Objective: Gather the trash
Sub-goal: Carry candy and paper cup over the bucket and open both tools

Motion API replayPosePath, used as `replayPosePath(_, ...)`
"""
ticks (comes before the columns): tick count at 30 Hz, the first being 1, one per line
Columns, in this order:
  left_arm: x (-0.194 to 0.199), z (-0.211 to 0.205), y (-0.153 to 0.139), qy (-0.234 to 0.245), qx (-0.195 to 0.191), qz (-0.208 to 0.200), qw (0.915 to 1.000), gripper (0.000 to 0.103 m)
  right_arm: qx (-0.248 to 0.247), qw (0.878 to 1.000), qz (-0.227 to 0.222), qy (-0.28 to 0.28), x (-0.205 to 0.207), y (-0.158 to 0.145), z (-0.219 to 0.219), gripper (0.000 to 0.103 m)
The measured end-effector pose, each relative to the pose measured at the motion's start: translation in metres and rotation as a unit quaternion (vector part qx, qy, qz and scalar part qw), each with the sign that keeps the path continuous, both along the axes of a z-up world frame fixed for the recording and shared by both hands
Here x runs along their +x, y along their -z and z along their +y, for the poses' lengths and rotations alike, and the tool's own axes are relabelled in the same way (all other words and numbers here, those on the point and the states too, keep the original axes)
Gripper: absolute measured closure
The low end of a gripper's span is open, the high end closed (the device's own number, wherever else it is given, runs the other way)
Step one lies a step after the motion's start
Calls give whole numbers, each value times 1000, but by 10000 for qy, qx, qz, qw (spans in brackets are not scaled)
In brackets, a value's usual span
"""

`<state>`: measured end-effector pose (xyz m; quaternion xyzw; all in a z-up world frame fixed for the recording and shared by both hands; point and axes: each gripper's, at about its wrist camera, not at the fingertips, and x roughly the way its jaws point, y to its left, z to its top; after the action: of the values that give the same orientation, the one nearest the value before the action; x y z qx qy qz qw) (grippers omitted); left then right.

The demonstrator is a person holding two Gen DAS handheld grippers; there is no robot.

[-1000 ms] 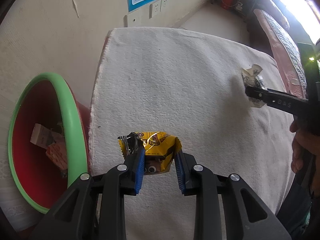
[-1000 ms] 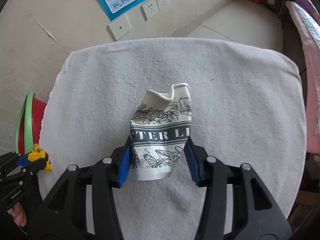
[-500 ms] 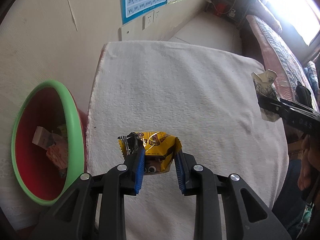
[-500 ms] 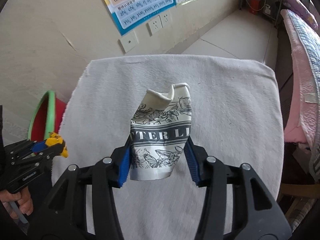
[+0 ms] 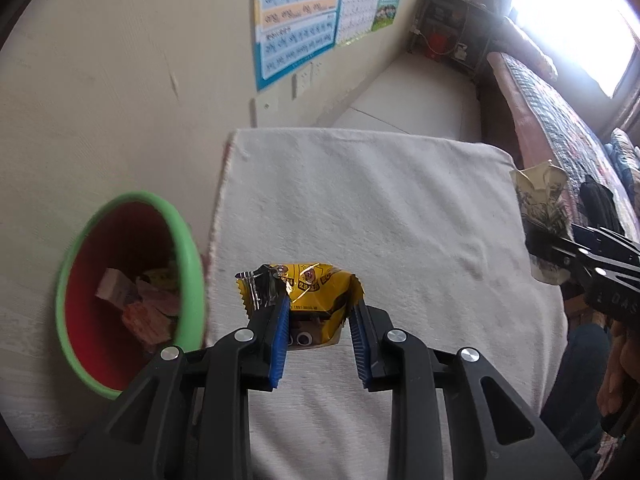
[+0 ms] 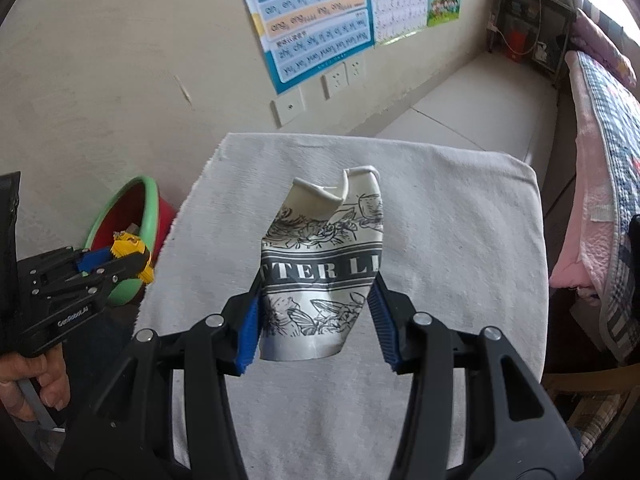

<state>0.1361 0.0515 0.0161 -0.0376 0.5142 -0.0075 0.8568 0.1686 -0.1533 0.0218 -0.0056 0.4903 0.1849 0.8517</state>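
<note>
Yellow snack wrapper (image 5: 316,296) sits pinched between the narrowed blue pads of the left gripper (image 5: 318,334), above the white towel-covered table (image 5: 360,200); its lower part is hidden behind the jaws. The right gripper (image 6: 316,320), about half open, clamps a crushed paper cup (image 6: 324,276) whose lettering is cut off. Beside the table, the red bin (image 5: 120,280) holds blurred scraps.

Beige wall (image 6: 100,80) with a letter poster (image 6: 316,28), pale tiled floor (image 5: 420,96), bright window (image 5: 576,20) above a quilted bed (image 6: 608,152).
</note>
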Motion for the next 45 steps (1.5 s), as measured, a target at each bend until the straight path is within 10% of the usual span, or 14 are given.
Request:
replayPosePath(20, -32, 104, -27, -955, 618, -150, 9934, 78, 362, 9923, -250, -1157, -7, -29, 132, 56)
replayPosePath(45, -61, 236, -14, -1556, -194, -208, 9874, 77, 280, 9666, 104, -2545, -6, 2, 301, 56)
